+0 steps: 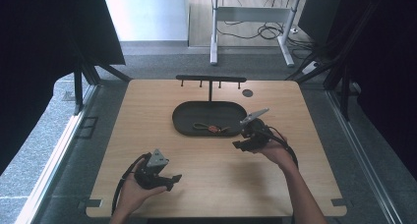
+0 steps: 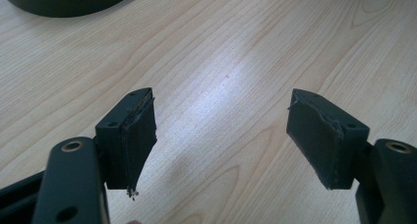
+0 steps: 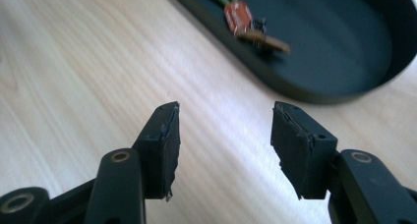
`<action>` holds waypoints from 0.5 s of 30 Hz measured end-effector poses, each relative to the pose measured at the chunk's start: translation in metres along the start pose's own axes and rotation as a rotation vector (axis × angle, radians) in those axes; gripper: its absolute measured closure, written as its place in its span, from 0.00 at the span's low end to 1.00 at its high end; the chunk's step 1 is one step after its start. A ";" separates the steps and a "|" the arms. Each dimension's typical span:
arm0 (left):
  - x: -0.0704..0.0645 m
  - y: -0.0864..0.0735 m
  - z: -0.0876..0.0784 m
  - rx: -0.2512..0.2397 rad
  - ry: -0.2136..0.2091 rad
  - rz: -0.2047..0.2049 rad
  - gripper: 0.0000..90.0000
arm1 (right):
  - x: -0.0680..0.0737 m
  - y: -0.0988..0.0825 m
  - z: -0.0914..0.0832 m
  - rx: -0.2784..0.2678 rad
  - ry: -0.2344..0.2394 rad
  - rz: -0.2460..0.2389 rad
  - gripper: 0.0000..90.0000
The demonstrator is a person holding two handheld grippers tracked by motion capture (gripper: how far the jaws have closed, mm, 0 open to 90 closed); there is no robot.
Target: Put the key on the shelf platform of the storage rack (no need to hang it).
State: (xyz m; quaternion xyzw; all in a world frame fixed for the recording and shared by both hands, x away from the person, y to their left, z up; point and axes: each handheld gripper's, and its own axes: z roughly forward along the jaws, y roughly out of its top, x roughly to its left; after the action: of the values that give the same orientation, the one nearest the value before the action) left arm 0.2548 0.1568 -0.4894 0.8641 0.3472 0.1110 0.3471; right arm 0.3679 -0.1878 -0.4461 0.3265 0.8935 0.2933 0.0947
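- Across the wooden bench, the near half lies bare; the black oval tray sits past the middle, toward the far edge, and a black T-shaped rack stands just beyond it at the far edge.
- Inside the tray, toward its right end, lies the keyring: an olive cord loop with an orange tag and a brown tag, seen up close in the right gripper view.
- No writing or brand can be read on the tags or the tray.
- Left gripper is held low over the near-left part of the bench, well apart from the tray; its jaws stand wide apart with nothing but bare wood between them.
- Right gripper is just beside the tray's near-right rim; its jaws stand partly apart, holding nothing, with bare bench between them, and the keyring lies near, beyond them.
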 end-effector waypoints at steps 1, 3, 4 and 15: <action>0.000 0.000 0.001 0.004 0.001 -0.002 0.31 | 0.000 -0.006 -0.001 -0.006 0.000 0.003 0.50; 0.000 -0.001 0.002 0.010 0.001 0.002 0.31 | 0.001 -0.018 -0.005 -0.020 0.003 0.016 0.50; 0.000 -0.001 0.003 0.013 0.000 0.002 0.31 | 0.001 -0.024 -0.006 -0.030 0.001 0.024 0.50; 0.000 -0.001 0.004 0.022 0.004 -0.001 0.31 | 0.009 -0.084 -0.018 -0.096 -0.017 0.082 0.50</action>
State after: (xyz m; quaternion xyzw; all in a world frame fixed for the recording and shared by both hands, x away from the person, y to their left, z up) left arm 0.2557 0.1552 -0.4934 0.8674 0.3496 0.1089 0.3369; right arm 0.3103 -0.2421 -0.4807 0.3603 0.8635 0.3367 0.1058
